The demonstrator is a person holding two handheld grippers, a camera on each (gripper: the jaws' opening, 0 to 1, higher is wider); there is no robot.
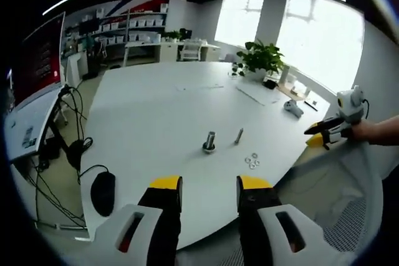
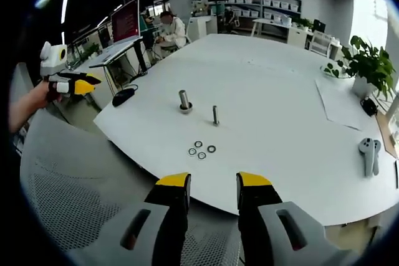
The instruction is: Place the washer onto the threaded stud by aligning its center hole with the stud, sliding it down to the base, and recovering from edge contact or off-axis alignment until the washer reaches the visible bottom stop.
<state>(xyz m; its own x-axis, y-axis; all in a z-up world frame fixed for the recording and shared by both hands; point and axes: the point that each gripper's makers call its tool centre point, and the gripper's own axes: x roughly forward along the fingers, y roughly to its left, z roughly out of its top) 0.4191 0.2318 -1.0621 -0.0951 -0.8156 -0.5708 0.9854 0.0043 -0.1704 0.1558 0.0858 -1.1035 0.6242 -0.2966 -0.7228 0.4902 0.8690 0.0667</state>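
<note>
Left gripper (image 1: 209, 184): your jaws stand parted at 6 o'clock of the left gripper view, holding nothing, short of the table edge; yellow tips on dark fingers, smooth white shells behind
Right gripper (image 2: 212, 180): also parted and empty in the right gripper view, hovering over a grey mesh chair back (image 2: 68, 216) off the table's near edge
Washers (image 2: 201, 149): four small flat metal rings, bright with dark centre holes, lie loose in a tight cluster on the table, just beyond your right jaws at 12 o'clock
Thin stud (image 2: 216, 115): slim upright metal pin, past the washers; thread too small to tell
Thick stud (image 2: 184, 100): stout grey cylinder upright on a round flanged base, at 11 o'clock from the washers, apart from the thin one
Table (image 2: 274, 85): broad, smooth, matte white, rounded edge
Far side: leafy potted plant (image 2: 366, 61), white controller (image 2: 369, 154) at 3 o'clock
Progress: nothing done as I judge it; no washer picked up, none on either stud. You have yet to grasp one, centre its hole and slide it down to the base
</note>
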